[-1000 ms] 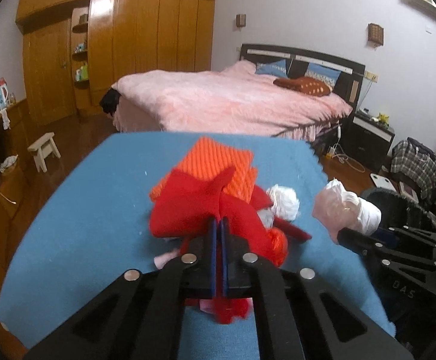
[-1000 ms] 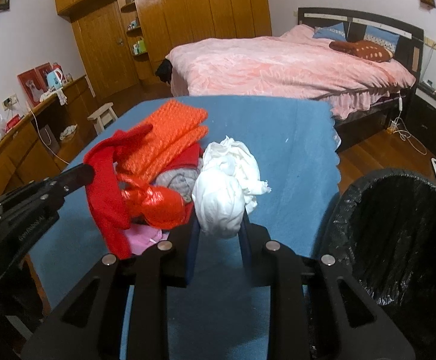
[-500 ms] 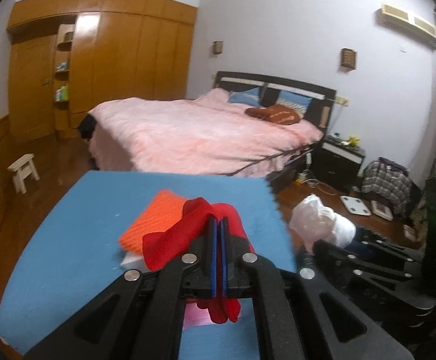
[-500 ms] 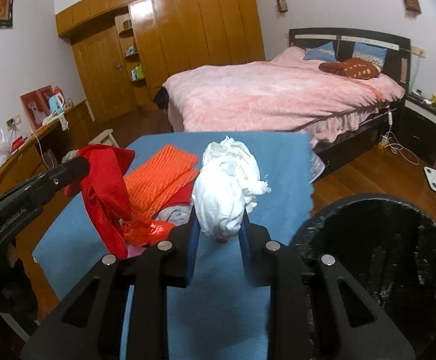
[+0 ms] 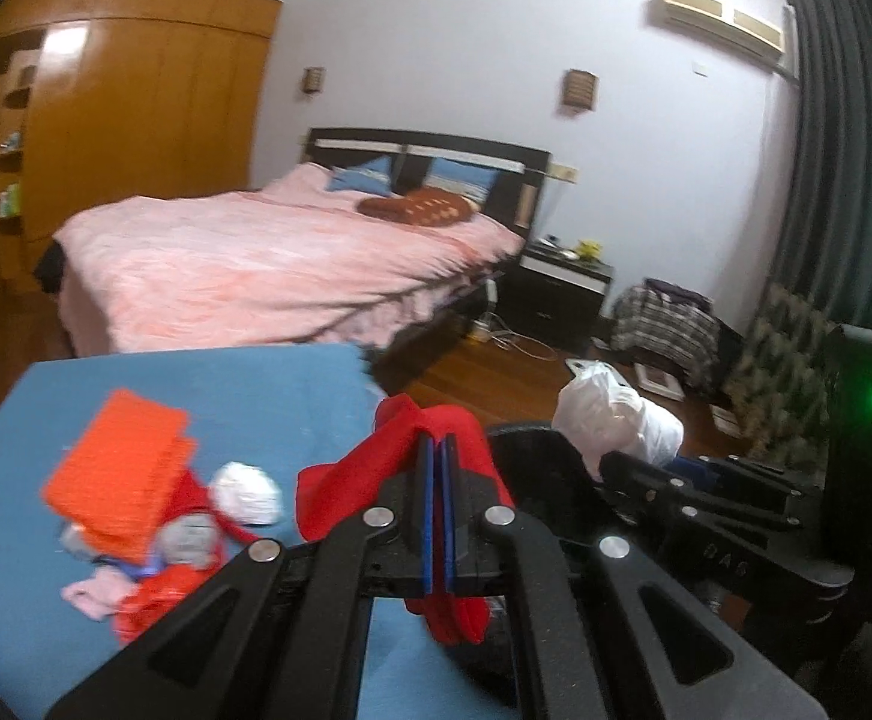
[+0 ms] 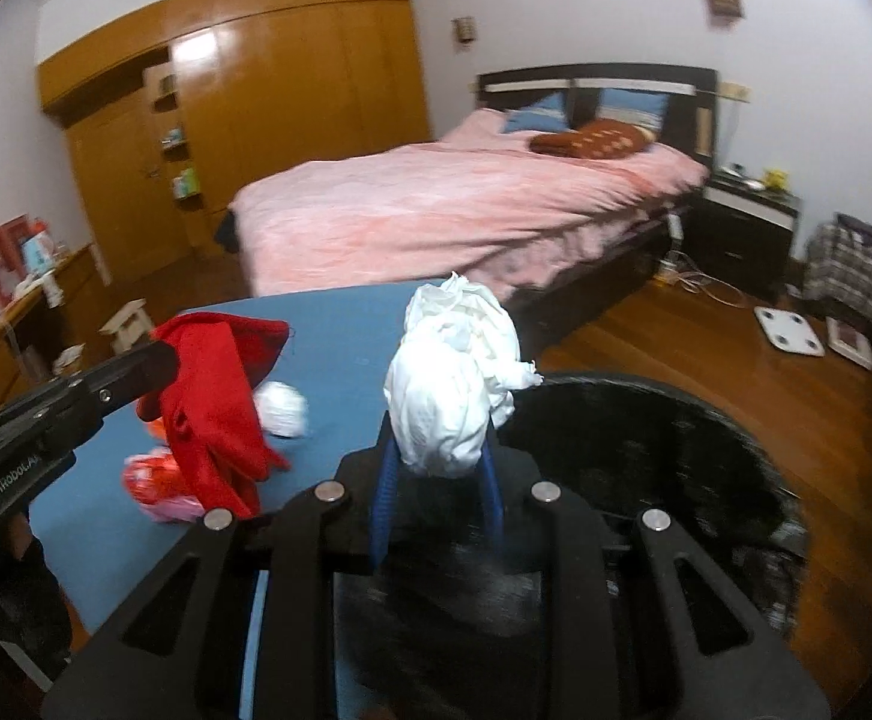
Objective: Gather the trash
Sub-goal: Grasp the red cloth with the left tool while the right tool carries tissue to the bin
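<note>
Two loads: left gripper point(image 5: 434, 504) pinching red cloth point(image 5: 351, 480), right gripper point(image 6: 436, 480) clamping white wad point(image 6: 454, 384); centre both over your bin point(image 6: 676, 480) before releasing.

Bed: I see a pink bedspread point(image 6: 466, 210) over it, with blue pillows and a brown cushion point(image 6: 592, 141) at the dark headboard.
Wardrobe: I see wooden doors point(image 6: 291, 84) along the far wall.
Nightstand: black point(image 6: 742, 228), beside the bed.
Floor: I see a white scale point(image 6: 790, 331) on wood.
</note>
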The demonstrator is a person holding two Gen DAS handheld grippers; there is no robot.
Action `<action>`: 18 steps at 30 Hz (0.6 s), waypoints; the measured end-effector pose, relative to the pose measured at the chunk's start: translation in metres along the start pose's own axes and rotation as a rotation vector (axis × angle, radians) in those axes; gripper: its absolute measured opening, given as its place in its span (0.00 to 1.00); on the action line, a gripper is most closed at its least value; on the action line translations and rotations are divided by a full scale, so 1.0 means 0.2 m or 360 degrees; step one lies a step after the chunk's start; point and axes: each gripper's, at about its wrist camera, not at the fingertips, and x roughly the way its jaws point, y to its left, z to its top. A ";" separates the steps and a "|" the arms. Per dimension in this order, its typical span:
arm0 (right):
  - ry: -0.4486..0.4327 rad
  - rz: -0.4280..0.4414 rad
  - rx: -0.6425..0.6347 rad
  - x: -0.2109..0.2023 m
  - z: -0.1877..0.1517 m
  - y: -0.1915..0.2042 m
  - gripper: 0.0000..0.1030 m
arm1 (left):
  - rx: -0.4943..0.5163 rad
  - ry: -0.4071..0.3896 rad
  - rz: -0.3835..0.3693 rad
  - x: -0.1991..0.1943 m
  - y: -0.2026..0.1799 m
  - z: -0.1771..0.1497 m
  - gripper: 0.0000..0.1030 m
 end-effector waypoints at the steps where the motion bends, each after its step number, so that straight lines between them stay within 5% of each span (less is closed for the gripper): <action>1: 0.0002 -0.0029 0.0012 -0.01 -0.01 -0.04 0.23 | 0.0008 0.0011 -0.0016 0.03 -0.02 0.00 0.02; 11: 0.0036 -0.0278 0.0153 -0.03 -0.14 -0.42 0.26 | 0.0095 0.0111 -0.0217 0.27 -0.29 -0.02 0.03; 13: 0.0043 -0.0302 0.0171 -0.03 -0.16 -0.44 0.40 | 0.0106 0.0144 -0.0231 0.31 -0.31 -0.03 0.05; 15: 0.0038 -0.0337 0.0188 -0.04 -0.19 -0.47 0.52 | 0.0105 0.0167 -0.0225 0.33 -0.31 -0.05 0.18; 17: 0.0028 -0.0349 0.0192 -0.04 -0.21 -0.47 0.60 | 0.0097 0.0176 -0.0192 0.32 -0.28 -0.07 0.42; 18: 0.0023 -0.0355 0.0192 -0.05 -0.21 -0.46 0.68 | 0.0088 0.0174 -0.0168 0.31 -0.25 -0.08 0.44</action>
